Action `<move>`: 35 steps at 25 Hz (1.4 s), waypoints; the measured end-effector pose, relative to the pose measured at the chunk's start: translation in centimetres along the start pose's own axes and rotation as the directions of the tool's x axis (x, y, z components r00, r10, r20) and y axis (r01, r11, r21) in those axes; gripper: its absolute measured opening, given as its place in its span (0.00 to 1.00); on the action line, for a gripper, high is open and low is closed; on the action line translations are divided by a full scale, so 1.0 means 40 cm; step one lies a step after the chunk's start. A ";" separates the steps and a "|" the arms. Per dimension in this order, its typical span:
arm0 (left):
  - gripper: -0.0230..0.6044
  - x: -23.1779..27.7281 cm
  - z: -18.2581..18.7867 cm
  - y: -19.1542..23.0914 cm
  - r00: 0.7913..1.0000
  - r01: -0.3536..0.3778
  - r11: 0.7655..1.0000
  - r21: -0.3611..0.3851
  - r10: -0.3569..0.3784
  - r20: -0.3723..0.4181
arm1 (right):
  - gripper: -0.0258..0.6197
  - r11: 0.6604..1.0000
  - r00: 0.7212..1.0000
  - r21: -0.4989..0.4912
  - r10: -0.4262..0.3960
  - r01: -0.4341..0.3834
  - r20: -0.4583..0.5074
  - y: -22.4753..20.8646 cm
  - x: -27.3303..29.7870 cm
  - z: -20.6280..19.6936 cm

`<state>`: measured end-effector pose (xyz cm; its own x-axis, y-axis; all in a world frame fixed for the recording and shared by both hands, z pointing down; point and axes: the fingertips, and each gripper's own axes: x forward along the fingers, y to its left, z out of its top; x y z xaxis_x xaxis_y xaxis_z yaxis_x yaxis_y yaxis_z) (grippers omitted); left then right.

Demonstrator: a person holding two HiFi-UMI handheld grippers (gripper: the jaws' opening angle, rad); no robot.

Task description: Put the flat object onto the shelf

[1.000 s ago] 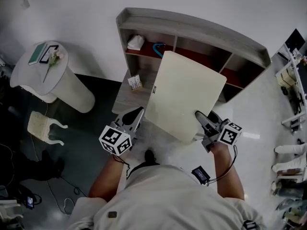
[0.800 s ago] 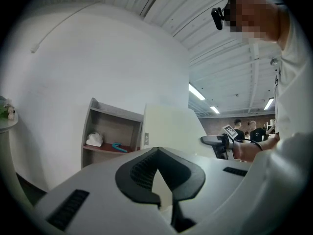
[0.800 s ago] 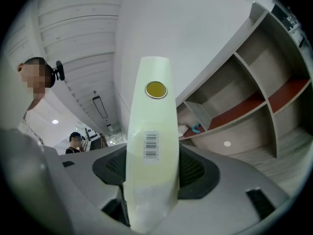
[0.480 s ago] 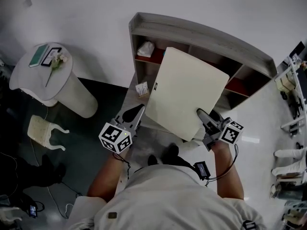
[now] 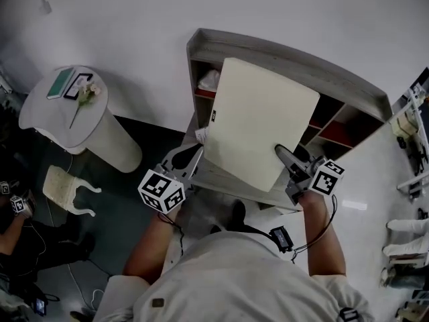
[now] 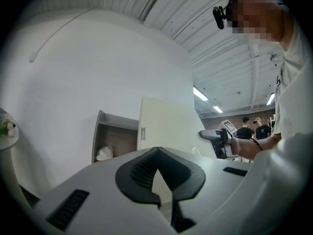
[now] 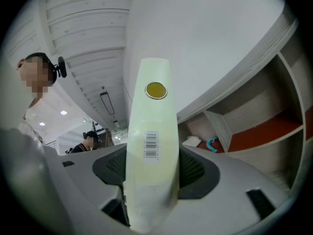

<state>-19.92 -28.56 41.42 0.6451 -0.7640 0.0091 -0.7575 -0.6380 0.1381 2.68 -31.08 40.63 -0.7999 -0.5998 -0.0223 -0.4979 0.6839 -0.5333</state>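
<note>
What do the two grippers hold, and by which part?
The right gripper clamps the flat cream board by its near right edge. The left gripper is shut, with nothing between its jaws.

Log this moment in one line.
right tool: gripping cream board | left tool: shut, beside board | shelf: board not yet placed

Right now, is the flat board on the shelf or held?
Held, not shelved: the right gripper is clamped on one edge of the flat board, which hangs in front of the shelf.

Left gripper (image 6: pixel 155 153) jaws meet, cream board (image 6: pixel 168 124) upright beyond them.
</note>
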 end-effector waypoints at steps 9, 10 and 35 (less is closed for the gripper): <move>0.06 0.111 0.129 0.016 1.000 0.012 0.995 0.101 -0.014 0.019 | 0.48 0.988 0.997 -0.138 0.075 -0.072 0.015 0.003 0.077 0.202; 0.06 0.131 0.145 0.023 1.000 0.008 0.994 0.106 -0.010 0.019 | 0.48 0.983 0.996 -0.160 0.091 -0.087 0.014 0.004 0.091 0.232; 0.06 0.499 0.303 0.212 0.997 -0.071 0.982 0.174 0.072 0.002 | 0.48 0.872 0.979 -0.459 0.204 -0.170 0.025 -0.188 0.386 0.713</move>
<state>-14.68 -50.39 30.76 0.5887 -0.8082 0.0174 -0.8073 -0.5889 -0.0375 3.62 -57.31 20.17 -0.8760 -0.4576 -0.1523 -0.4518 0.8891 -0.0730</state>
